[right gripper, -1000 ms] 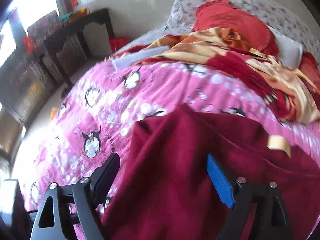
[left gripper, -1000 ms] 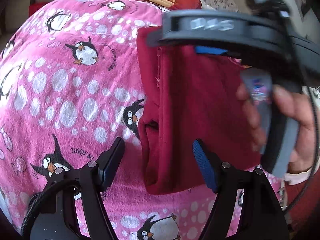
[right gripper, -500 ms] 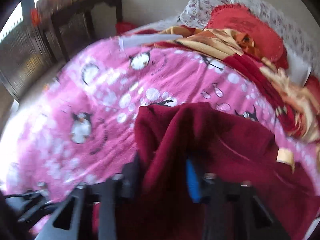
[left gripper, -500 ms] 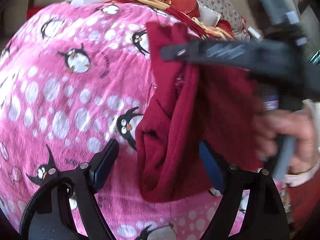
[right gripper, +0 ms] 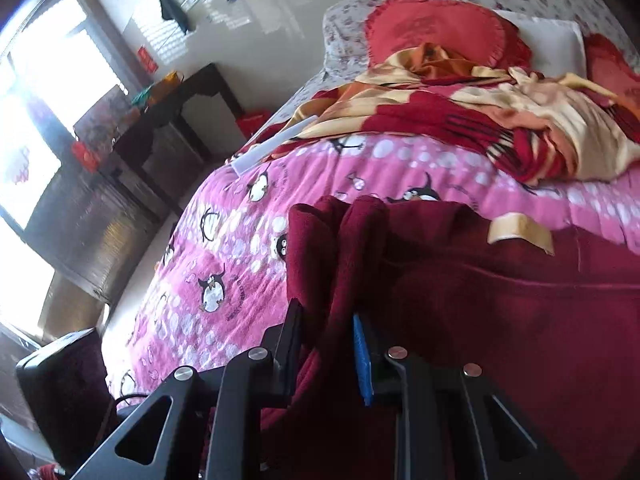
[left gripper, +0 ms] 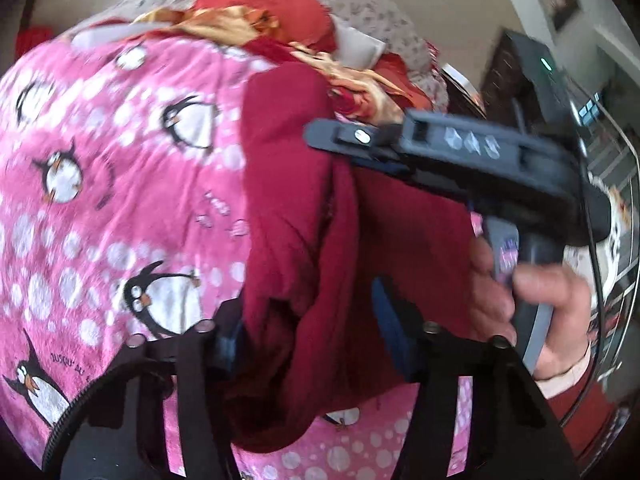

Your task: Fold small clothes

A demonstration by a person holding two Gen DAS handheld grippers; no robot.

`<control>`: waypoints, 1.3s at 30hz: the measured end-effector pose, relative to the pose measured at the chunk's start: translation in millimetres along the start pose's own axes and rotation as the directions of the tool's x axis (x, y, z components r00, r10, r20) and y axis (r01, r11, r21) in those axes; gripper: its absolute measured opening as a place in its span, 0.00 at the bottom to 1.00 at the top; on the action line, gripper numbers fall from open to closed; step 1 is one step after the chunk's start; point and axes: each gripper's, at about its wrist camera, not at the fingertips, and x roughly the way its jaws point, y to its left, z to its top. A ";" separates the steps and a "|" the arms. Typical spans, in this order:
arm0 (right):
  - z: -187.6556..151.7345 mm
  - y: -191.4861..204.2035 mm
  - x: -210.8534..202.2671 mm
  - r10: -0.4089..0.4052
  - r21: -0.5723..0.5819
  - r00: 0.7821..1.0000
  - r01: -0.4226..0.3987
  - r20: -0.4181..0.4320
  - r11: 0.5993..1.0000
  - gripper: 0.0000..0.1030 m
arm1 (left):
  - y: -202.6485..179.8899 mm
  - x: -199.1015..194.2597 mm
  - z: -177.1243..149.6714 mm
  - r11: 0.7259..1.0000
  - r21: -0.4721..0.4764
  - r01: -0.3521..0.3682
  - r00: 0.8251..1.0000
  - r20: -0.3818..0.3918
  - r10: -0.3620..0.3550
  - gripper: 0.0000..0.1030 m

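Note:
A dark red garment [left gripper: 296, 216] lies on the pink penguin blanket [left gripper: 100, 184] and is lifted at its left edge. My left gripper [left gripper: 308, 320] has its fingers closing around the near bunched edge of the garment. My right gripper [right gripper: 326, 344] is shut on a raised fold of the same garment [right gripper: 500, 304], which has a tan label [right gripper: 520, 230]. In the left wrist view the right gripper [left gripper: 332, 136] crosses above the garment, held by a hand [left gripper: 532, 304].
A rumpled red and gold cover [right gripper: 500, 120], a red round cushion [right gripper: 432, 28] and a white pillow [right gripper: 560, 40] lie at the far end of the bed. A dark wooden table [right gripper: 172, 108] stands by the window. A white strip [right gripper: 276, 144] lies on the blanket's far edge.
The right gripper closed on the garment's edge and lifted it into a fold. The left gripper narrowed from wide open around the near edge, which rose between its fingers.

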 end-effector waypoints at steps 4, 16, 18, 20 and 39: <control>5.6 1.9 -8.1 0.019 0.036 0.998 -0.021 0.052 0.999 0.77 | -12.5 6.2 1.7 0.998 0.054 -0.030 1.000 0.002 0.030 0.46; 10.3 30.4 41.1 -0.110 -0.135 0.990 0.097 -0.092 0.986 0.43 | -14.6 5.6 -3.6 0.995 0.040 -0.088 0.995 -0.036 0.090 0.46; 5.5 23.6 34.3 -0.081 -0.112 0.995 0.074 -0.062 0.991 0.35 | -11.3 5.8 -6.8 0.993 0.025 -0.114 0.993 -0.033 0.115 0.52; 2.6 15.3 22.8 -0.048 -0.085 0.998 0.046 -0.026 0.995 0.31 | -9.7 5.4 -12.0 0.992 0.020 -0.124 0.992 -0.027 0.124 0.56; 2.6 -58.1 -109.7 0.046 0.033 0.976 -0.054 0.213 0.998 0.12 | -137.5 0.3 2.8 0.950 0.313 -0.006 1.000 0.000 0.006 0.22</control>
